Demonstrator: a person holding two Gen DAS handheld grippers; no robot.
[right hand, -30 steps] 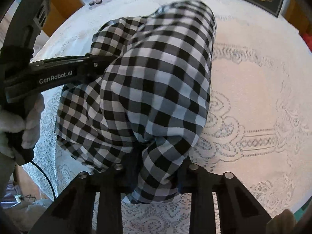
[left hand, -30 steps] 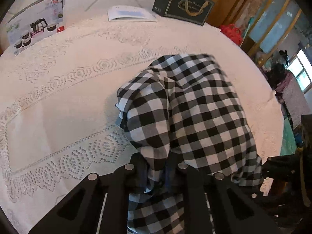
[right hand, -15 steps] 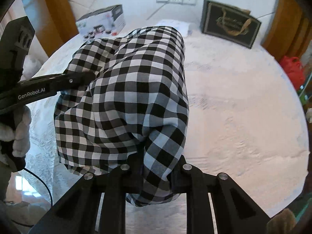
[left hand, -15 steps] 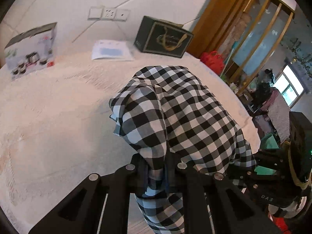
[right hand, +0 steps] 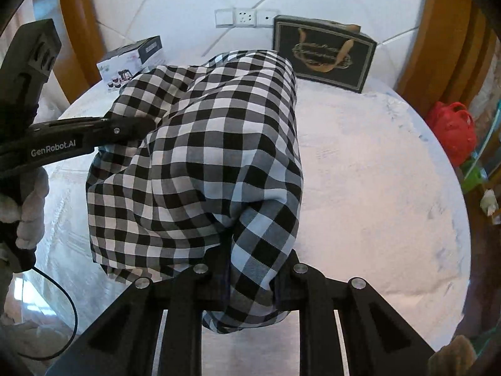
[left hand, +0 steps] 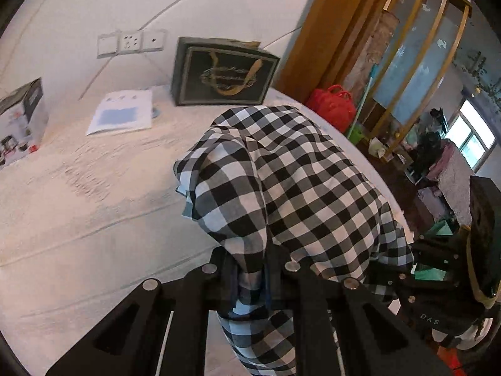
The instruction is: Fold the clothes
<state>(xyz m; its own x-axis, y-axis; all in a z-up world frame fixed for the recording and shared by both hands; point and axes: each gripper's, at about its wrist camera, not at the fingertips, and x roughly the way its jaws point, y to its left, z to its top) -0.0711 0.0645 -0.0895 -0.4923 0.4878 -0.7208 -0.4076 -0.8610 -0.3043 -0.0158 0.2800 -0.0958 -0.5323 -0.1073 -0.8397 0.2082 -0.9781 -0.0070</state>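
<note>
A black-and-white checked garment [left hand: 291, 185] hangs doubled over between my two grippers, held up above the white lace-covered round table [left hand: 78, 194]. My left gripper [left hand: 250, 269] is shut on one bunched corner of it. My right gripper [right hand: 250, 269] is shut on another corner; the cloth [right hand: 200, 156] drapes forward and down in front of it. In the right wrist view the left gripper [right hand: 131, 127] reaches in from the left, its tip under the cloth. In the left wrist view the right gripper's body [left hand: 438, 285] shows at lower right.
At the back by the wall stand a dark gift bag [left hand: 224, 73], a white booklet [left hand: 122, 112] and a printed box [left hand: 18, 119]. A red bag [left hand: 333, 106] lies beyond the table's right edge. Bare tablecloth lies to the right [right hand: 375, 188].
Both grippers have lifted the garment up off the table and tilted upward; the wall and back of the table have come into view. The cloth now hangs free.
</note>
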